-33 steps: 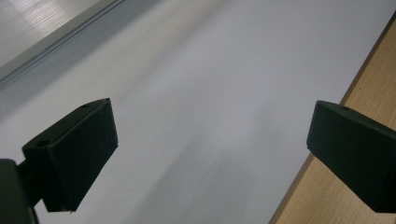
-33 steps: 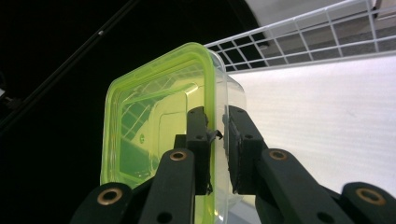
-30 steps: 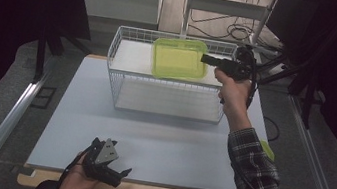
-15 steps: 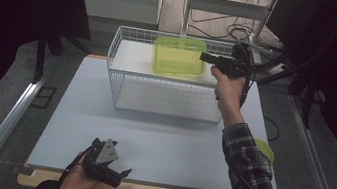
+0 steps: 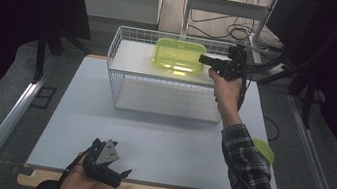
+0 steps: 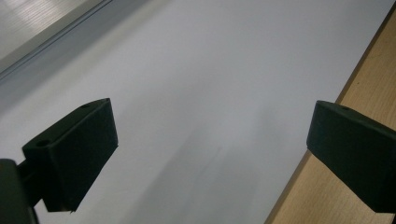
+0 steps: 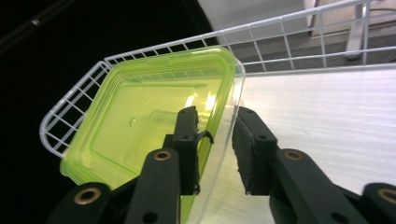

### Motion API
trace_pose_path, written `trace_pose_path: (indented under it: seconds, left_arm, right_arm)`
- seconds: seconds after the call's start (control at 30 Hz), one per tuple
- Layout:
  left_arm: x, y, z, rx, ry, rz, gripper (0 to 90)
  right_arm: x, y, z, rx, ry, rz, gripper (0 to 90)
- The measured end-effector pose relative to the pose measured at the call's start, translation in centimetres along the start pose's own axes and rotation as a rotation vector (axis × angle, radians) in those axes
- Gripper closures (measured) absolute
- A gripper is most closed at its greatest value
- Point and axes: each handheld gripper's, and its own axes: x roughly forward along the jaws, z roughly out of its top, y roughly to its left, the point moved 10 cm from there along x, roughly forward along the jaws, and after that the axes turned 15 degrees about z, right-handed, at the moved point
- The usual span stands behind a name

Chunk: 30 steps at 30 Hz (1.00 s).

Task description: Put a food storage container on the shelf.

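Green container (image 5: pixel 179 55) lying in the white wire basket (image 5: pixel 114 69) at its far right corner; right gripper (image 7: pixel 215 135) jaws, just opening, straddle its rim without pressing. Widen fully, then withdraw straight back. Left gripper (image 5: pixel 116 174) rests open on the table (image 5: pixel 78 111)

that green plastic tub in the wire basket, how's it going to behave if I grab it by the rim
The green tub looks thin and translucent, so probably light, and its rim may flex. It appears empty, so it could tilt easily. Its glossy wall may slip between the right gripper pads.
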Motion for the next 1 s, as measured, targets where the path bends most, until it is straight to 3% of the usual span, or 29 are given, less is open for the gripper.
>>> trace_pose_path:
  seconds: [0.13, 0.33, 0.4, 0.57, 1.0]
  left_arm:
    - [0.0, -0.1, 0.0, 0.003, 0.004, -0.002, 1.8]
    - [0.1, -0.2, -0.1, 0.014, 0.008, 0.0, 1.8]
    - [0.1, -0.2, -0.1, 0.016, 0.008, 0.0, 1.8]
    - [0.1, -0.2, -0.1, 0.017, 0.008, 0.001, 1.8]
    - [-0.1, 0.0, 0.1, -0.003, -0.01, -0.007, 1.8]
  right_arm:
    - [0.3, -0.4, -0.2, -0.026, 0.014, -0.023, 64.8]
    - [0.6, -0.7, -0.1, -0.028, 0.019, -0.028, 59.7]
    - [0.7, -0.9, 0.0, -0.068, 0.029, -0.059, 57.4]
    - [0.7, -0.9, 0.1, -0.098, 0.041, -0.086, 54.8]
    - [0.1, 1.1, 0.0, -0.171, 0.072, -0.036, 40.4]
